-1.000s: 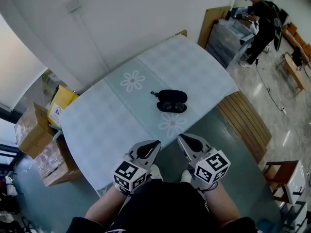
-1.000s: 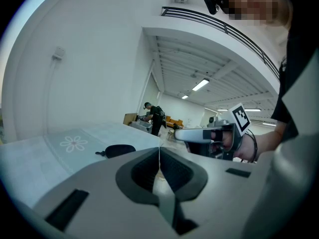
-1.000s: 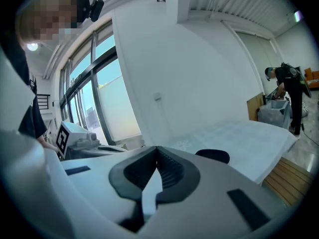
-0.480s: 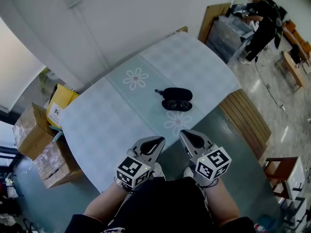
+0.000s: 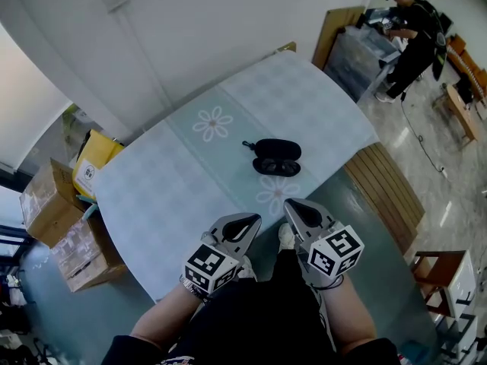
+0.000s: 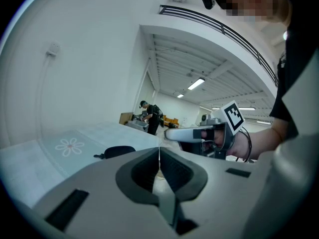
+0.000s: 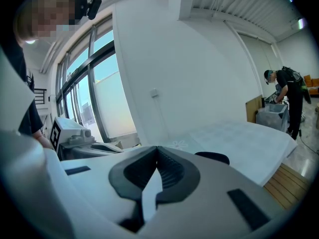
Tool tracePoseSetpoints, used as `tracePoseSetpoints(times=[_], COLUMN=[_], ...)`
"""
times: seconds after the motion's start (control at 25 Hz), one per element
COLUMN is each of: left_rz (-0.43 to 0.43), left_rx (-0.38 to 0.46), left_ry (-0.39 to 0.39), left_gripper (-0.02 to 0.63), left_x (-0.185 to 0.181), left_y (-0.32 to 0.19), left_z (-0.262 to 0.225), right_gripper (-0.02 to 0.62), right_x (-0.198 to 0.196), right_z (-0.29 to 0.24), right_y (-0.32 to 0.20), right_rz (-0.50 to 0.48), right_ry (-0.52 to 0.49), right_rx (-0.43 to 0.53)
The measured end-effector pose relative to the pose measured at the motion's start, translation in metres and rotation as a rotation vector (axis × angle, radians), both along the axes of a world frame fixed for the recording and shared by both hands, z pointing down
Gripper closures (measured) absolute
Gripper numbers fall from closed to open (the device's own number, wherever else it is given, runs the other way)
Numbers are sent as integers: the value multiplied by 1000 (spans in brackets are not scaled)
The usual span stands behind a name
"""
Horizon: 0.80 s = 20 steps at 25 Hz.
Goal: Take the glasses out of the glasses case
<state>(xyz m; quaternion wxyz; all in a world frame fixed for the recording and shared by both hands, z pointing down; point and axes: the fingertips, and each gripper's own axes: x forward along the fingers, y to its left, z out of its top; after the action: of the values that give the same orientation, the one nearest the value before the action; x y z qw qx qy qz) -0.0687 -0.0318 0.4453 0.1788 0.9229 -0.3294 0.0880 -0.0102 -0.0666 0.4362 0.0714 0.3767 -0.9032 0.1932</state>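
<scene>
A: The left claw [image 5: 245, 223]: how do its jaws stand?
B: Pressed together with nothing between them. It hovers just off the near edge of the table [image 5: 152, 196], above the person's lap.
A: And the glasses case [image 5: 275, 157]?
B: Black, on the tablecloth at about one o'clock from that claw and well apart from it. Its lid is flipped back toward twelve, and the glasses [image 5: 275, 167] seem to lie in the nearer half.
A: The right claw [image 5: 298, 210]?
B: Jaws closed on each other too, empty, near the left one. The case sits at eleven o'clock from it.
A: Further right?
B: A wooden bench [image 5: 384, 185] at the table's three o'clock side.
</scene>
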Motion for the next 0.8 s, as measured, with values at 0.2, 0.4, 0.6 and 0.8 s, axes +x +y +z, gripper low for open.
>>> tracePoseSetpoints(times=[0.2, 0.4, 0.6, 0.8], left_rz=[-38, -74, -103, -121], left_rx=[-3, -6, -8, -12], left_ry=[-3, -6, -3, -3], left_gripper=[575, 575, 575, 575], left_x=[11, 21, 29, 39], left_y=[-7, -15, -26, -39], left_z=[2, 3, 5, 7], right_gripper=[572, 572, 572, 572], right_x=[7, 12, 18, 26], right_z=[4, 11, 16, 19], right_y=[-12, -26, -42, -59], right_rz=[-52, -107, -151, -178], right_ry=[7, 25, 44, 62], right_rx=[-7, -21, -28, -28])
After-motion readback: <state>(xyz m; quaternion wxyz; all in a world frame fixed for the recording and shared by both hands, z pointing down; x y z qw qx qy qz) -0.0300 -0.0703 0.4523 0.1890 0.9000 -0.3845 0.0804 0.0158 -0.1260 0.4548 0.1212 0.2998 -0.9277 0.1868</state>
